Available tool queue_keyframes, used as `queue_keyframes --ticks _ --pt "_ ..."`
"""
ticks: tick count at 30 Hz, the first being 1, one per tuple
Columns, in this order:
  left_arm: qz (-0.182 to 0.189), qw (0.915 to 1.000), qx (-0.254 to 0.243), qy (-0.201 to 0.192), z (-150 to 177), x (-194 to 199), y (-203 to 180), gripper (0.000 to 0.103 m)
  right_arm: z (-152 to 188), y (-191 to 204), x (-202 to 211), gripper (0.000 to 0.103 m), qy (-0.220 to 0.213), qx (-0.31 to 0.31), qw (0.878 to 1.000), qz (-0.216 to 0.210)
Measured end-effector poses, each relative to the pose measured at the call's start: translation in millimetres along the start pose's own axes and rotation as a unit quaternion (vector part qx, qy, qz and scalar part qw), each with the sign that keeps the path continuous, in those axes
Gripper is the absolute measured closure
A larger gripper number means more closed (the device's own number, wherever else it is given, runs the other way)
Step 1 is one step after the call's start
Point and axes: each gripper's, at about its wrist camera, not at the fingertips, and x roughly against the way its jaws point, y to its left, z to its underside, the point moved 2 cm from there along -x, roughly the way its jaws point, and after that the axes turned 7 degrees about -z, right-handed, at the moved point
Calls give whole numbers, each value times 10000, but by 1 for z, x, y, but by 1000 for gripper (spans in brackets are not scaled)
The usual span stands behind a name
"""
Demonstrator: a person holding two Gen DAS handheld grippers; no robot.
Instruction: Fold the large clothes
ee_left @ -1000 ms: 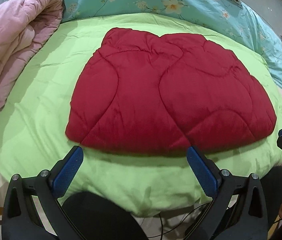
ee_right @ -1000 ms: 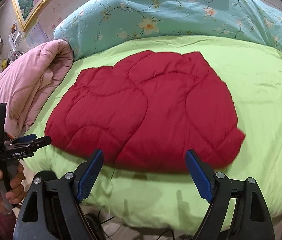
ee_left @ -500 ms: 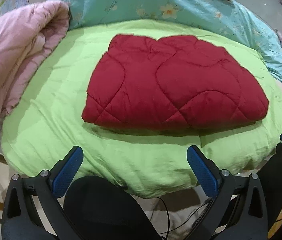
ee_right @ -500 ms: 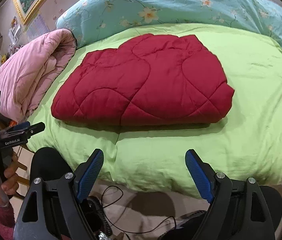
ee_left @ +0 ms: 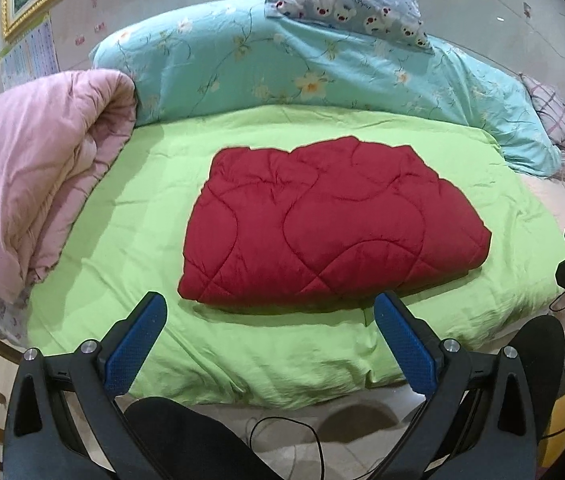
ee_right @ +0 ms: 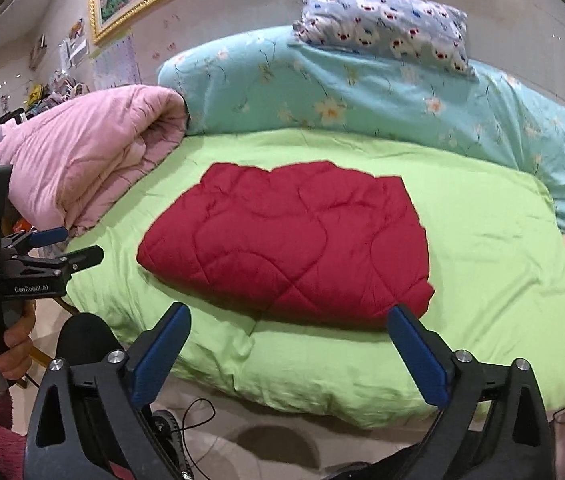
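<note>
Folded red quilt (ee_left: 334,224) on green sheet (ee_left: 142,216), beyond both jaws; jaws released, empty

Pink quilt (ee_left: 34,184) beside floral bedding (ee_left: 282,60), bear-print pillow (ee_left: 346,0).

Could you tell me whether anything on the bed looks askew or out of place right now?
Nothing stands out. The folded red quilt lies flat in the middle of the green bedspread, edges roughly even. The pink comforter is bundled loosely at the left edge, and both hand-held grippers are clear of the bedding.
</note>
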Motion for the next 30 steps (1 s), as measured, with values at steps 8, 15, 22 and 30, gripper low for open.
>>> queue_keyframes --ticks 8,15,22,30 --pt "-290 9994 -159 31 4 -4 -10 0 11 1 -14 1 170 -17 9998 124" --pt "-425 9988 -203 122 12 -18 -15 0 30 -5 -38 1 365 -187 9990 199" --pt "-410 9982 -261 341 15 -42 -22 0 39 -17 -66 1 501 -432 9976 182" --pt "-381 9985 -228 315 10 -50 -21 0 27 -16 -75 1 467 -367 9981 145"
